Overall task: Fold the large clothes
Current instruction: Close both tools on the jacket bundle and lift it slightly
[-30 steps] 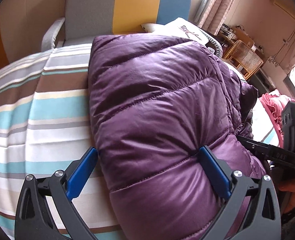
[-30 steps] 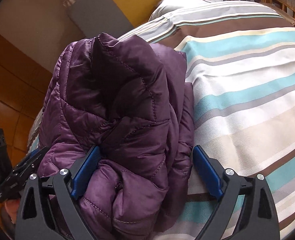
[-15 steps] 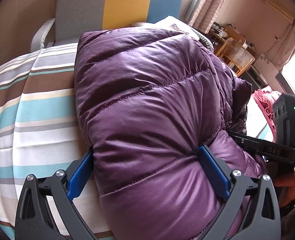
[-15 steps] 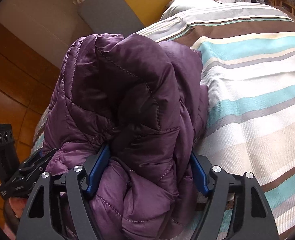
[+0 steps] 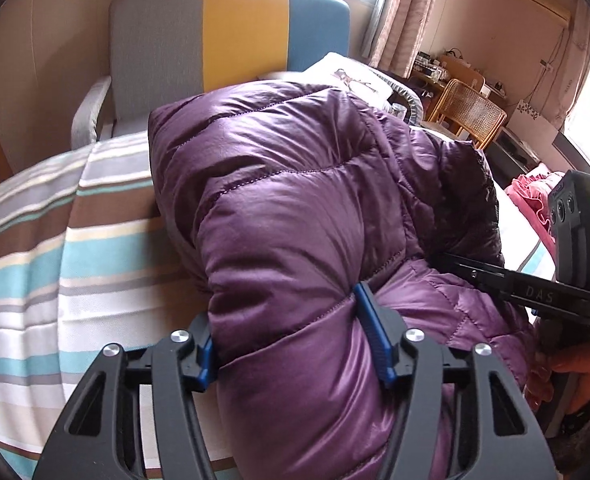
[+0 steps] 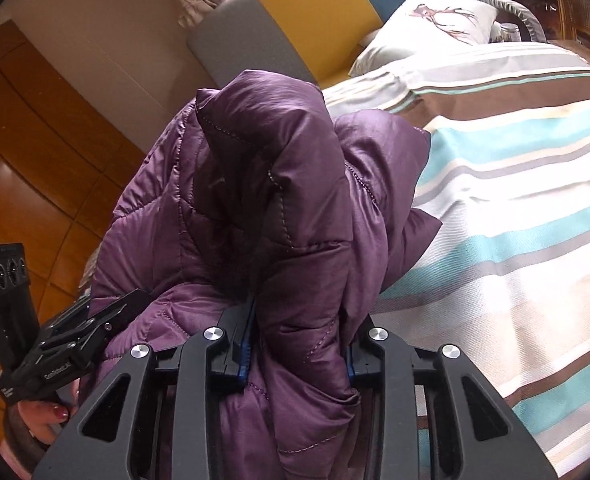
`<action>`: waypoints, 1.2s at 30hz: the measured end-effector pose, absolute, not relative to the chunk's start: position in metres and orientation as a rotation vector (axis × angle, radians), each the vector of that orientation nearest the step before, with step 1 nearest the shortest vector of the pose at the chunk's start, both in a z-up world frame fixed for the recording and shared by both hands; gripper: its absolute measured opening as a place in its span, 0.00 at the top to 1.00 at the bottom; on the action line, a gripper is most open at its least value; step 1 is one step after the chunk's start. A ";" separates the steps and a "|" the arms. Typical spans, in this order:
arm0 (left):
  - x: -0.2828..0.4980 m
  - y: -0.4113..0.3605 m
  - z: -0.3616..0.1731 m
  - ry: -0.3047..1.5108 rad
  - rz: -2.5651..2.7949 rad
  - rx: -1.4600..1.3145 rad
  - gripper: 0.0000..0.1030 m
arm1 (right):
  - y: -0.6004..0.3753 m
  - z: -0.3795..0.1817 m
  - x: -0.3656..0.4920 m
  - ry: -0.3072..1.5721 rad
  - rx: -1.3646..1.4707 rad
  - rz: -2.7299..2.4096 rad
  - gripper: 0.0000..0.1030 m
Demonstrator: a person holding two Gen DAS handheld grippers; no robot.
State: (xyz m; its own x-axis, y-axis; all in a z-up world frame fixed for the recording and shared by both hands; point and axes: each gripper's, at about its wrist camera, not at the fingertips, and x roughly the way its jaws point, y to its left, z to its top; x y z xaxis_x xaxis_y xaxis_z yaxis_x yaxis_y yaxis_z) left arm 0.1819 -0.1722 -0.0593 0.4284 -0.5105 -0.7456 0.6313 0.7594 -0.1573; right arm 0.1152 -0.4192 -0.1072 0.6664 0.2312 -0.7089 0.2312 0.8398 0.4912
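Closing on the bunched jacket (image 5: 295, 220) at lower centre, both the left gripper (image 5: 291, 344) and right gripper (image 6: 299, 344) pinch it; folding looks barely begun, nothing yet flat.

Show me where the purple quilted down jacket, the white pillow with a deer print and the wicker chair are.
purple quilted down jacket (image 5: 295, 216), left wrist view, its puffy middle panel.
white pillow with a deer print (image 6: 427, 24), right wrist view, its printed face.
wicker chair (image 5: 473, 110), left wrist view, its woven backrest.
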 end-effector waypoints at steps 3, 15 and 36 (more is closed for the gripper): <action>0.178 -0.168 -0.050 0.841 -0.710 0.157 0.48 | -0.418 -0.104 0.104 0.819 0.606 0.012 0.70; 0.172 -0.130 -0.003 0.728 -0.659 0.144 0.49 | -0.389 -0.075 0.096 0.713 0.598 0.082 0.71; 0.201 0.044 0.052 0.625 -0.397 0.045 0.49 | -0.251 -0.042 0.191 0.697 0.522 0.353 0.71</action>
